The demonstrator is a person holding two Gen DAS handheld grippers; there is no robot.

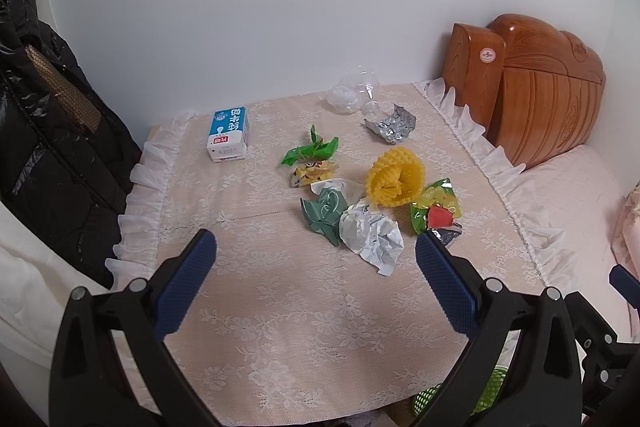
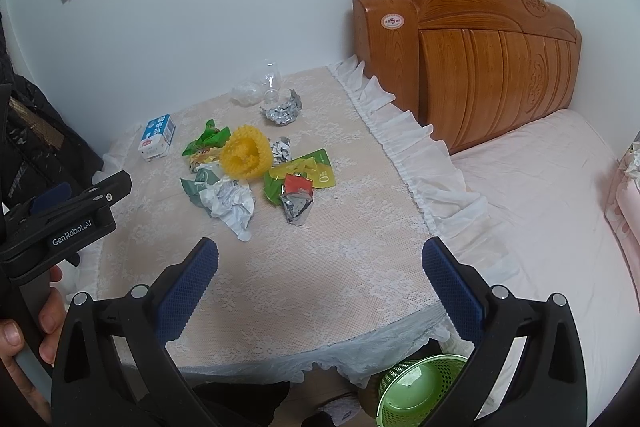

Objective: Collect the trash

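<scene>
Trash lies heaped mid-table on a lace cloth: a yellow foam net (image 1: 394, 179) (image 2: 246, 155), crumpled white paper (image 1: 370, 233) (image 2: 232, 205), green wrappers (image 1: 310, 151) (image 2: 206, 141), a silver foil wrapper (image 1: 390, 125) (image 2: 282, 111) and a blue-white milk carton (image 1: 229, 135) (image 2: 157, 137). My left gripper (image 1: 316, 247) hovers open just short of the pile. My right gripper (image 2: 320, 251) is open above the table's near half, nothing between its fingers. A green waste basket (image 2: 416, 391) (image 1: 460, 395) stands on the floor below the table's front edge.
Clear crumpled plastic (image 1: 352, 93) (image 2: 260, 87) lies at the table's back by the wall. A wooden headboard (image 2: 472, 59) and a bed with a pink sheet (image 2: 540, 207) are on the right. A black jacket (image 1: 48, 131) hangs on the left. A hand (image 2: 24, 339) holds the left gripper.
</scene>
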